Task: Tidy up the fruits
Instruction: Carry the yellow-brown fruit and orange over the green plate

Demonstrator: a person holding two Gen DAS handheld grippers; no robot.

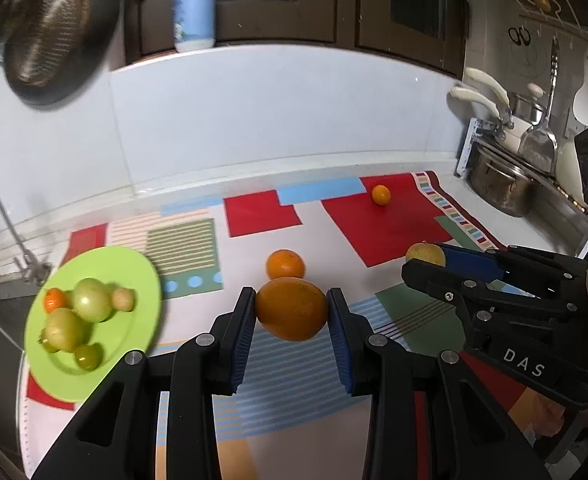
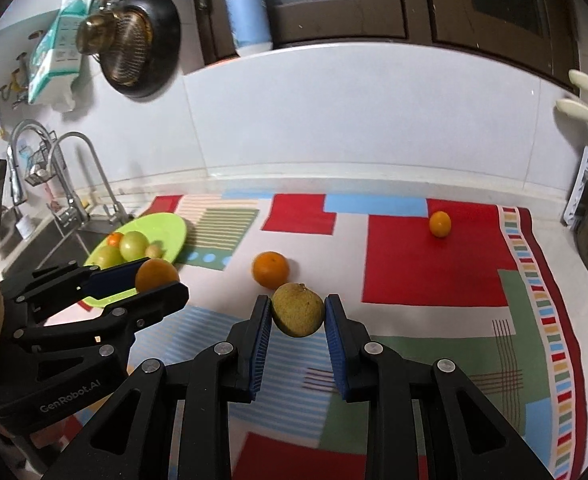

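Observation:
My left gripper [image 1: 291, 312] is shut on a large orange [image 1: 292, 309], held above the patterned mat. My right gripper [image 2: 298, 312] is shut on a yellow-green round fruit [image 2: 298, 309]; it also shows in the left wrist view [image 1: 425, 255]. A smaller orange [image 1: 285, 264] lies on the mat just beyond both. A small orange fruit [image 1: 381, 195] lies on the far red patch. A green plate [image 1: 142, 280] at the left holds several green fruits and a small orange one [image 1: 54, 299]. The left gripper [image 2: 154, 280] with its orange shows in the right wrist view.
A sink with a faucet [image 2: 70, 168] lies left of the plate. Pots [image 1: 501, 188] and utensils stand at the right. A white tiled wall runs behind the mat, with a bottle [image 1: 194, 6] on the ledge and a pan [image 1: 60, 32] hanging.

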